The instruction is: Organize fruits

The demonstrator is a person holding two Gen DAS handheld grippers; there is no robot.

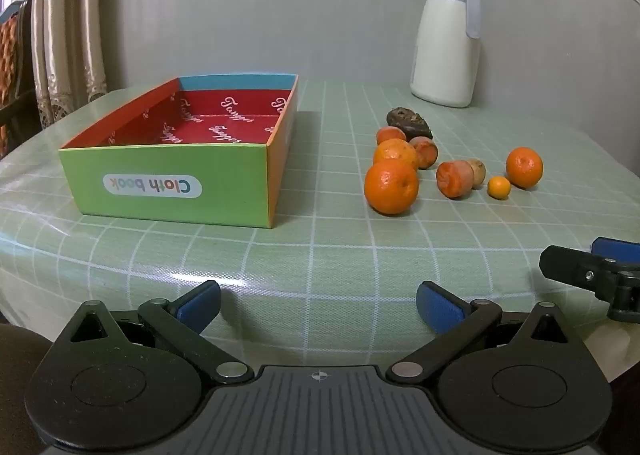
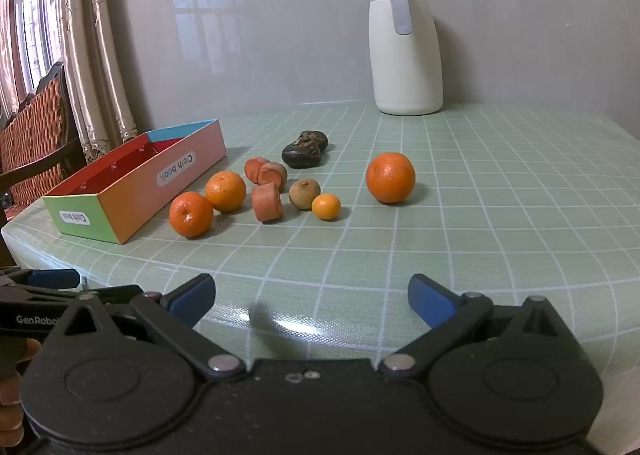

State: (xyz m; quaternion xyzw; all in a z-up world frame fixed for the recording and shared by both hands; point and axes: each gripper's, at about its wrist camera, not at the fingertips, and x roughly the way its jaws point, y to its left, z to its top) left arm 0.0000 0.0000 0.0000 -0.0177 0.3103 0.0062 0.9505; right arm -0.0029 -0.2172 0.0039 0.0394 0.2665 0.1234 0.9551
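A colourful cardboard box (image 1: pixel 172 183) (image 2: pixel 132 191) with a red inside stands empty on the table's left. To its right lie three oranges (image 1: pixel 391 185) (image 2: pixel 191 213), one of them apart (image 2: pixel 390 177) (image 1: pixel 524 167), a tiny kumquat (image 2: pixel 326 206) (image 1: pixel 499 187), several reddish-orange chunks (image 2: pixel 267 202) (image 1: pixel 455 179), a brown round fruit (image 2: pixel 304 194) and a dark wrinkled fruit (image 2: pixel 305 149) (image 1: pixel 409 121). My left gripper (image 1: pixel 318 305) hovers open over the near table edge, nothing between its fingers. My right gripper (image 2: pixel 312 301) is likewise open and empty, well short of the fruit.
A white jug with a grey lid (image 1: pixel 448 43) (image 2: pixel 404 43) stands at the back by the wall. The green checked tablecloth (image 2: pixel 500 195) covers the table. Curtains (image 1: pixel 68 27) and a chair (image 2: pixel 36 135) are on the left. The right gripper's tip (image 1: pixel 592 275) shows at the left view's right edge.
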